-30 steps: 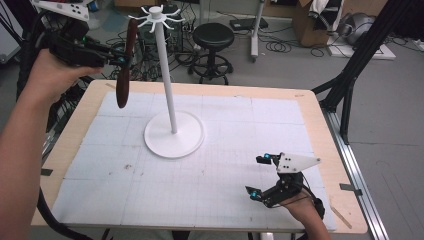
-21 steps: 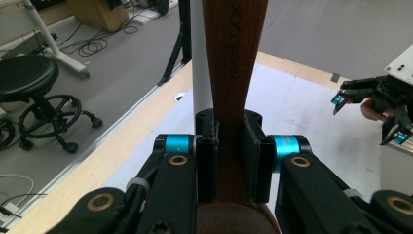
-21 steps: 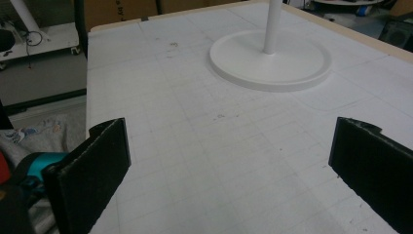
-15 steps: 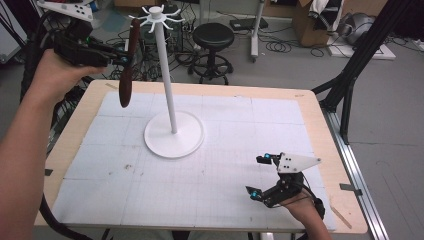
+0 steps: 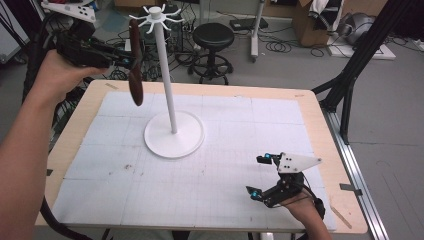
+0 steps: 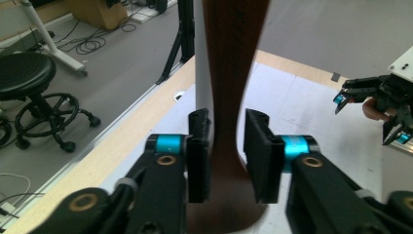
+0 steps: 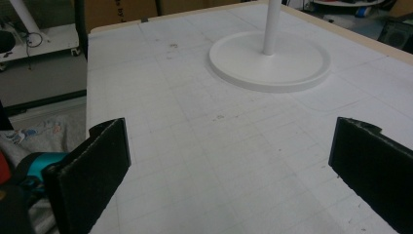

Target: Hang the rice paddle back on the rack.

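Note:
A long dark brown utensil (image 5: 135, 70) hangs upright in the air over the table's far left, its top close to the hooks (image 5: 155, 15) of a white stand. My left gripper (image 5: 131, 61) is shut on its middle, and in the left gripper view the brown shaft (image 6: 229, 58) runs between the two pads with the white pole (image 6: 200, 58) just behind. The stand's pole (image 5: 167, 85) rises from a round base (image 5: 174, 135) at the table's centre. My right gripper (image 5: 256, 175) rests open at the front right, holding nothing, and its own view (image 7: 229, 161) looks toward the base (image 7: 270, 66).
The table (image 5: 320, 130) carries a white gridded mat (image 5: 210, 165) inside a wooden border. A black stool (image 5: 213, 37), cables and boxes stand on the floor beyond the far edge. A black frame leg (image 5: 350, 85) rises off the right side.
My left gripper has carried the brown utensil a little to the right, closer to the stand's hooks. The right gripper has stayed where it was.

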The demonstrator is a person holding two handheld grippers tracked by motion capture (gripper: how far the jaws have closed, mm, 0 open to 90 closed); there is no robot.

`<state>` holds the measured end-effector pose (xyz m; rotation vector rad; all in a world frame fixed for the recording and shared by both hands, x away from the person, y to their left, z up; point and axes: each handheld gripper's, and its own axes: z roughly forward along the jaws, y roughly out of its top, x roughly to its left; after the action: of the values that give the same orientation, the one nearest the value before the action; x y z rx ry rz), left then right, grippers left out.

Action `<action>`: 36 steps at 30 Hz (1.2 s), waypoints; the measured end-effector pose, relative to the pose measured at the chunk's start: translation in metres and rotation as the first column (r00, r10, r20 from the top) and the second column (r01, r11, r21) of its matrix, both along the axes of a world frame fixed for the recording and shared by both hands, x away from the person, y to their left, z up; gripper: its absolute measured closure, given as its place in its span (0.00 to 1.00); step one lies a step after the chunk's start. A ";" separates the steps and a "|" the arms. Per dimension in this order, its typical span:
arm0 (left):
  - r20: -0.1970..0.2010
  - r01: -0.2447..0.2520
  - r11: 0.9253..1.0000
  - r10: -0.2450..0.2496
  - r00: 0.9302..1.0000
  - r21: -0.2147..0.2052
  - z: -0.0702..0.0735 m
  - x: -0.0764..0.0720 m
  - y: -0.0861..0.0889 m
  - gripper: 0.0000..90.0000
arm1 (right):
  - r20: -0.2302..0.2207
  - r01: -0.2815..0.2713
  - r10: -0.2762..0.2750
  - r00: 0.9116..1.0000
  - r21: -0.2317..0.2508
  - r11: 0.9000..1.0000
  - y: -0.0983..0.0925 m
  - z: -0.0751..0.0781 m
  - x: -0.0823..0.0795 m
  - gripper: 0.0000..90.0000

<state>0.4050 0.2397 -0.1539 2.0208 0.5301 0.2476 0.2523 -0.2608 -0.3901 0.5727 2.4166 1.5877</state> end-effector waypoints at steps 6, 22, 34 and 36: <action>-0.023 0.013 1.000 -0.014 1.000 -0.019 -0.001 0.000 0.002 0.62 | -0.006 -0.003 0.003 1.000 -0.001 1.000 0.000 0.000 0.000 0.00; 0.001 0.085 0.992 -0.085 0.996 -0.091 -0.011 -0.013 0.014 0.26 | -0.008 0.001 -0.001 1.000 -0.001 1.000 0.001 0.000 0.000 0.00; 0.010 0.105 0.989 -0.105 0.994 -0.102 -0.020 -0.023 0.011 0.02 | -0.008 0.002 -0.002 1.000 0.002 1.000 0.001 0.000 0.000 0.00; 0.014 0.103 0.989 -0.102 0.995 -0.103 -0.021 -0.025 0.011 0.02 | -0.005 -0.001 0.001 1.000 0.000 1.000 0.001 0.000 0.000 0.00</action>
<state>0.3802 0.2509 -0.1750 1.9383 0.4240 0.1629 0.2522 -0.2598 -0.3901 0.5759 2.4205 1.5891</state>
